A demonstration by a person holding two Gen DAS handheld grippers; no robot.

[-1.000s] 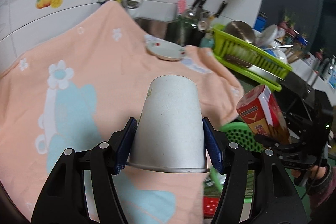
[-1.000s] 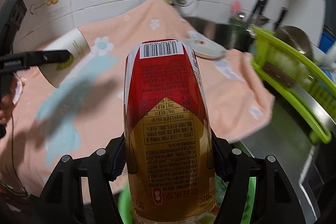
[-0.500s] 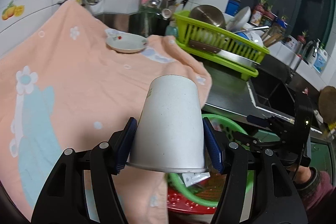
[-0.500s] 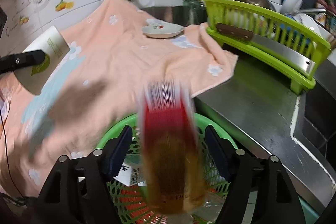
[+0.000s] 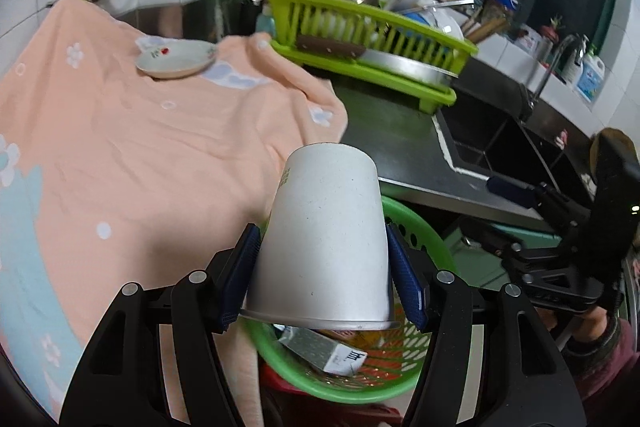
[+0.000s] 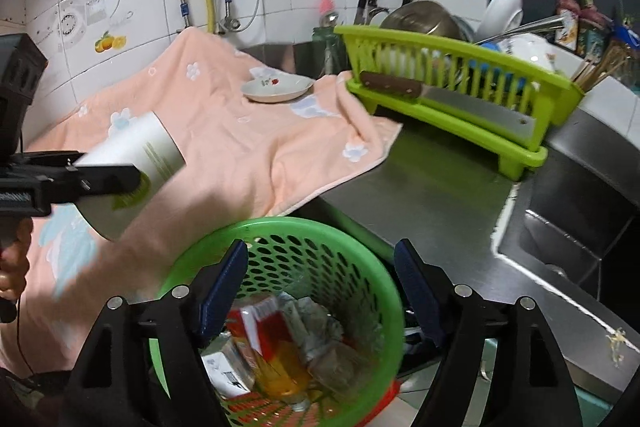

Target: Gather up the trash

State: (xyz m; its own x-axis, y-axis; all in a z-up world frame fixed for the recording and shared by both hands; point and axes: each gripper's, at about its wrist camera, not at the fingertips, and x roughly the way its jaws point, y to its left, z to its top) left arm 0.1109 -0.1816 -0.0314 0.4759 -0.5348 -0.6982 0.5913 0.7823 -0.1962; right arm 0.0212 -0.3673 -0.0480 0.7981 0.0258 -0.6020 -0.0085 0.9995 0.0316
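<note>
My left gripper (image 5: 322, 277) is shut on a white paper cup (image 5: 326, 239), held bottom-forward above the near rim of the green perforated trash basket (image 5: 420, 227). The cup also shows at the left of the right wrist view (image 6: 132, 171). My right gripper (image 6: 320, 283) is open and empty, just above the basket (image 6: 312, 227). A red and gold bottle (image 6: 276, 351) lies inside the basket among a white carton (image 6: 226, 371) and crumpled wrappers. The right gripper shows in the left wrist view (image 5: 532, 223), at the right of the basket.
A peach towel (image 5: 132, 155) covers the counter to the left, with a small white dish (image 5: 176, 59) on it. A lime-green dish rack (image 6: 452, 99) holding a cleaver stands behind. A steel counter (image 6: 440, 187) and sink (image 6: 572, 227) lie to the right.
My right gripper opened and let the red and gold bottle fall into the basket. My left gripper carried the cup rightward from over the towel to over the basket.
</note>
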